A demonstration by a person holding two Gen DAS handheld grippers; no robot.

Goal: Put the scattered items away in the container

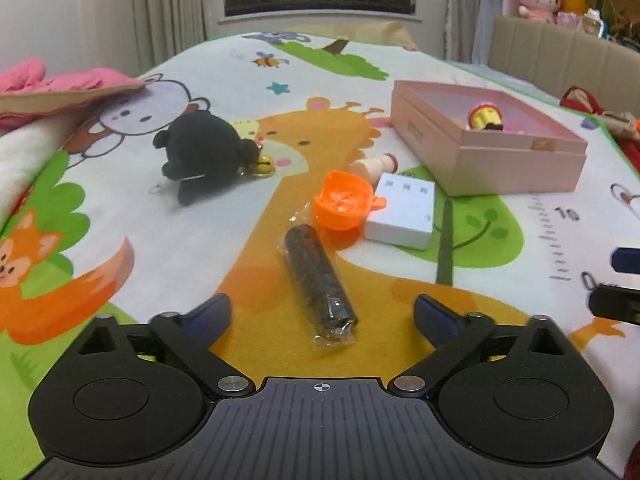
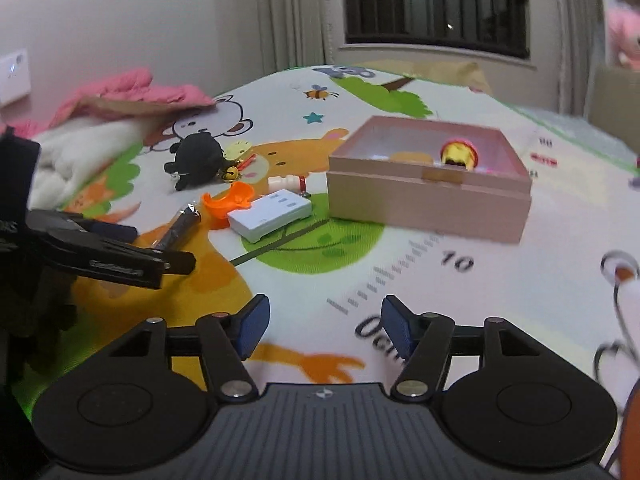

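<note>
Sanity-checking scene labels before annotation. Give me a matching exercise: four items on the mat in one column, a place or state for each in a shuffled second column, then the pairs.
Items:
1. dark wrapped roll
2. orange cup
3. black plush toy
4. yellow-and-red toy

Places or states:
A. inside the pink box
B. touching the white box
C. beside a gold bell
D. lying just ahead of the open left gripper

Pairs: 1-D, 2-B, 3-C, 4-A
</note>
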